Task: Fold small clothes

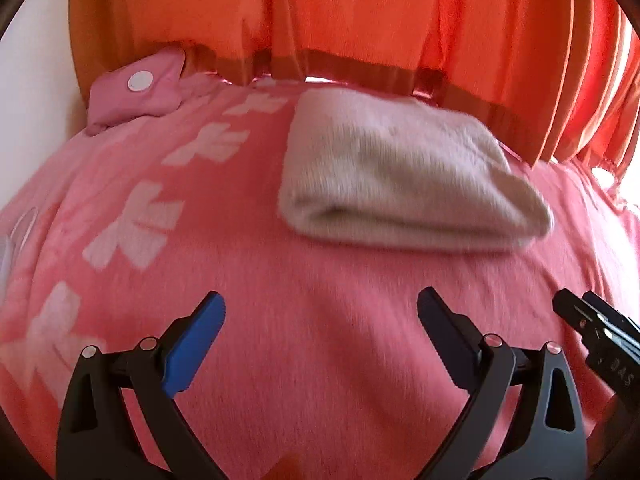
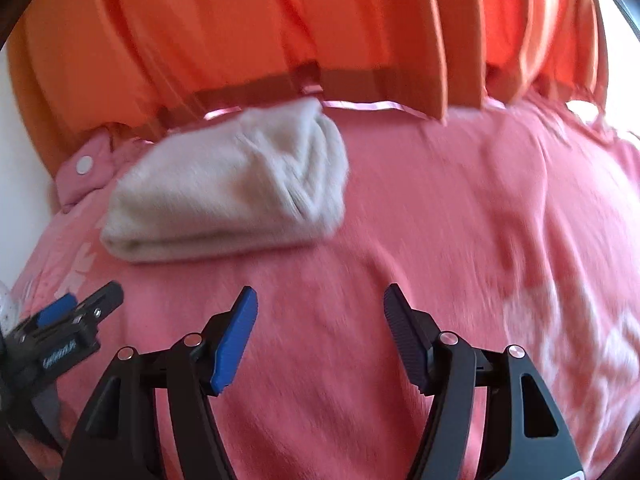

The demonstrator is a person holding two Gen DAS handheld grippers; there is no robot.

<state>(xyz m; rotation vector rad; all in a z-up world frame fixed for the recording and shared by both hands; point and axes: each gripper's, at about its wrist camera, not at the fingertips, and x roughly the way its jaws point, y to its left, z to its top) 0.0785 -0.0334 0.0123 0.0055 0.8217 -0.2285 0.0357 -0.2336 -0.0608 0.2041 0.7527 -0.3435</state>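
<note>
**Both grippers empty, cream garment lying folded ahead**

Nearest the left wrist camera, the left gripper (image 1: 321,312) stands with its jaws wide apart and nothing between them, only pink blanket (image 1: 320,360) showing in the gap. At about one o'clock from it the cream garment (image 1: 404,176) lies on the bed in a doubled-over bundle, its rounded fold facing the gripper. It looks folded once already, so the next fold, as I judge it, wants a low approach at that near fold edge, taking all layers together so the top one does not slide. At ten o'clock, far back, a small pink item with a white disc (image 1: 136,94) rests against the orange curtain (image 1: 320,12). The right gripper (image 1: 592,328) pokes in at three o'clock.

From the right wrist camera, the right gripper (image 2: 320,312) is likewise spread and holding nothing. The garment (image 2: 232,184) sits at eleven o'clock, well apart from the fingers, its far end just below the curtain hem. The left gripper (image 2: 80,304) enters at nine o'clock. Open blanket stretches from twelve to three o'clock, so there is ample room to swing; the curtain behind is the one edge to mind.
</note>
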